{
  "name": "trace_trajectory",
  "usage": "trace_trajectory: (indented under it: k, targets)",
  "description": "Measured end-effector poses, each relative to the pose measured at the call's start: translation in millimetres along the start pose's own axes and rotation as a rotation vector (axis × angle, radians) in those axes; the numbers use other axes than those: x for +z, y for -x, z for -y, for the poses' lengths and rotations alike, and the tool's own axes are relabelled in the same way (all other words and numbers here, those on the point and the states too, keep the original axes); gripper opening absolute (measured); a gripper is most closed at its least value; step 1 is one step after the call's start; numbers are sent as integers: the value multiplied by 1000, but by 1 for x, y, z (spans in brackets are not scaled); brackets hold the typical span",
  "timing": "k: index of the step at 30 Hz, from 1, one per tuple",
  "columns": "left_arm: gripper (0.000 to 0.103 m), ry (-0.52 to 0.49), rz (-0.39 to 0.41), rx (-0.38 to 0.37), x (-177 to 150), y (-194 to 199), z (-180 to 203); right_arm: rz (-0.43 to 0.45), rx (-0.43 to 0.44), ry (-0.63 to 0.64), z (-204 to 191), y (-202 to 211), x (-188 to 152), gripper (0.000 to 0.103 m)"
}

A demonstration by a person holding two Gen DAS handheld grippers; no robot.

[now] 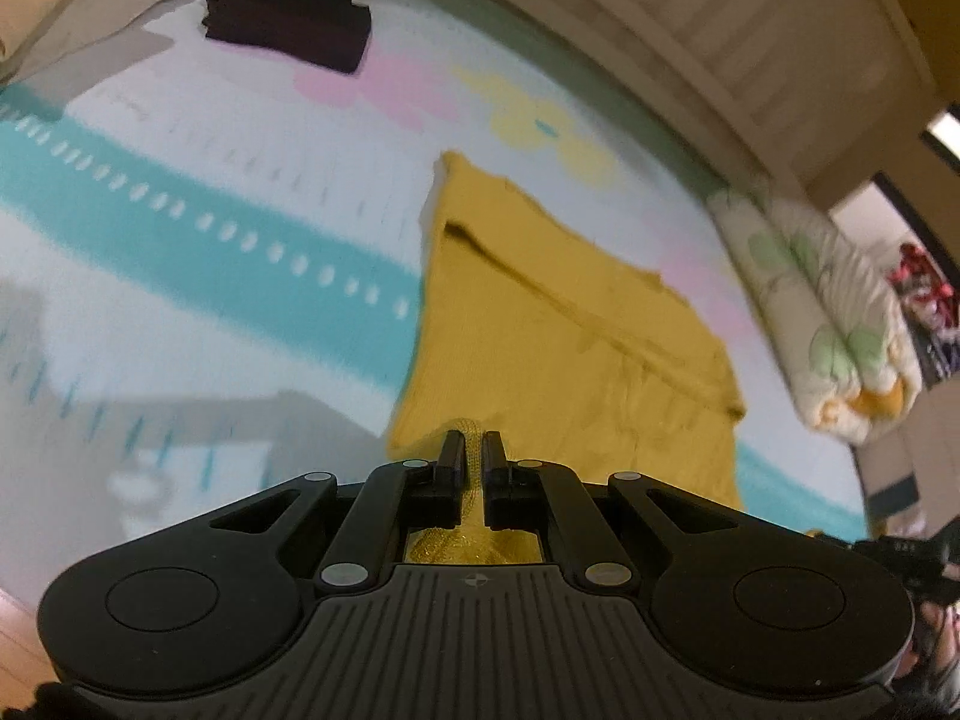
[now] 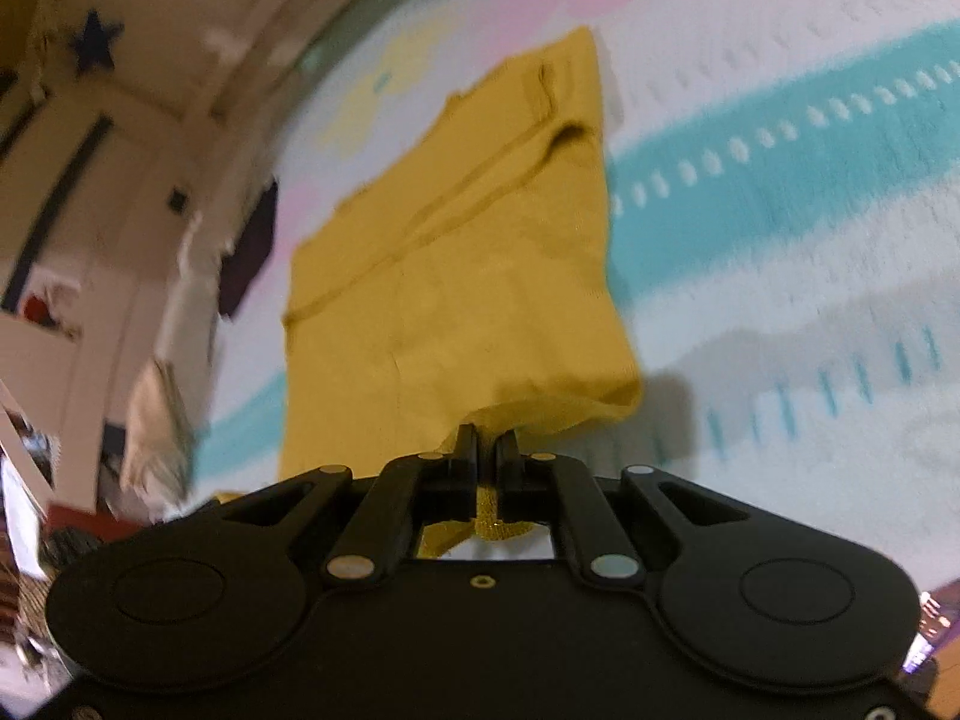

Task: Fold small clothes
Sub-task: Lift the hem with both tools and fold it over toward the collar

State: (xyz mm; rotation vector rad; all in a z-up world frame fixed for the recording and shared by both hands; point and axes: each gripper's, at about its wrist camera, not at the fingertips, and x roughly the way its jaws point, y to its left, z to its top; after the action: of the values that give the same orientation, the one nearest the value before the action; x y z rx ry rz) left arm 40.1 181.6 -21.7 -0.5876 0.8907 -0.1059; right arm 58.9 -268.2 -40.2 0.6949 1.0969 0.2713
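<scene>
**Ana:** Left wrist view first: what do the jaws hold?

**Ben:** On the left gripper the 2 black jaws are pressed together on a thin fold of mustard-yellow knit. That fold is the near edge of the yellow garment, and more of the same cloth shows in the gap behind the jaws.

**Ana:** Where does the garment lie?

**Ben:** It runs away from the jaws across a bedsheet. The near edge is lifted at the grip; the far part lies flat. A raised seam or folded band crosses it on a slant.

**Ana:** What is around it?

**Ben:** The sheet is pale, with a teal band dotted white, plus pink and yellow flower shapes. Well apart from the garment, near the far corner of the sheet, sits a folded dark garment. At the right edge of the bed lies a rolled floral quilt.

**Ana:** And the right wrist view?

**Ben:** The right gripper is likewise clamped on a pinch of the yellow cloth, with a strip of knit showing between and behind its jaws. From here the garment stretches up and away over the same sheet, its right near corner bulging and casting a shadow. Both views are blurred. To the left is a pale wall bearing 1 dark blue star.
</scene>
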Motion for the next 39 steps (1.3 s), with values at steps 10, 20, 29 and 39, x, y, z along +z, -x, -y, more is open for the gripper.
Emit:
trace_trajectory:
  k: [10,20,29,39]
  targets:
    - [5,-2,66,-4,71,-20,29,137,34,-55,-13,10,55,12]
    - [5,35,87,2,134,-73,47,193,5,-58,-29,-20,132,12]
    - [5,45,94,78,168,-131,46,195,-21,-119,-10,-67,183,12]
    - [5,4,68,140,174,-180,43,168,-57,-147,14,-118,206,21]
